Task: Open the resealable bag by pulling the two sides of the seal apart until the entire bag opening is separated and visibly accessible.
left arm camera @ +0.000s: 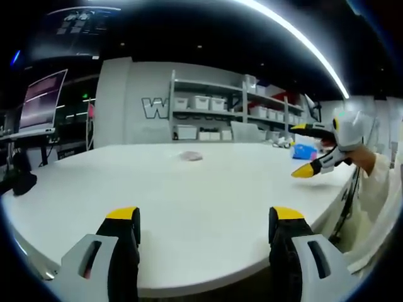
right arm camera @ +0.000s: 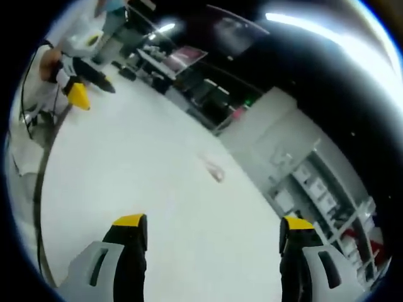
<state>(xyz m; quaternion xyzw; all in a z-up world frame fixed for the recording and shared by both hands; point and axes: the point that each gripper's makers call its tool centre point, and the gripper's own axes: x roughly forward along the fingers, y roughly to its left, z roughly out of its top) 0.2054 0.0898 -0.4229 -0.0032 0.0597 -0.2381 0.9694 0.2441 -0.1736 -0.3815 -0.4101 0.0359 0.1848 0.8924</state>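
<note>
Looking along the left gripper view: the left claw hangs over the near edge of the white table, jaws wide apart, nothing between them and touching nothing.
Bag, left gripper view: the small pinkish resealable bag lies flat on the table, well beyond the claw and toward the far edge, with bare tabletop between the two.
Right claw, left gripper view: the right claw enters from the right, held by a person's sleeve, off to the side of the bag and apart from it; its yellow tips are spread and it carries nothing.
Background, left gripper view: shelves with white boxes stand behind the bag, past the table's far edge.
Right gripper view, right claw: the right claw also stands released, jaws wide and empty, above the table.
Bag, right gripper view: the bag lies ahead of these jaws, well apart, its seal too small to make out.
Left claw, right gripper view: the left claw shows far beyond and to one side of the bag.
Why held so: both claws likely wait spread and level so each can take one side of the seal; the approach seems not yet begun.
</note>
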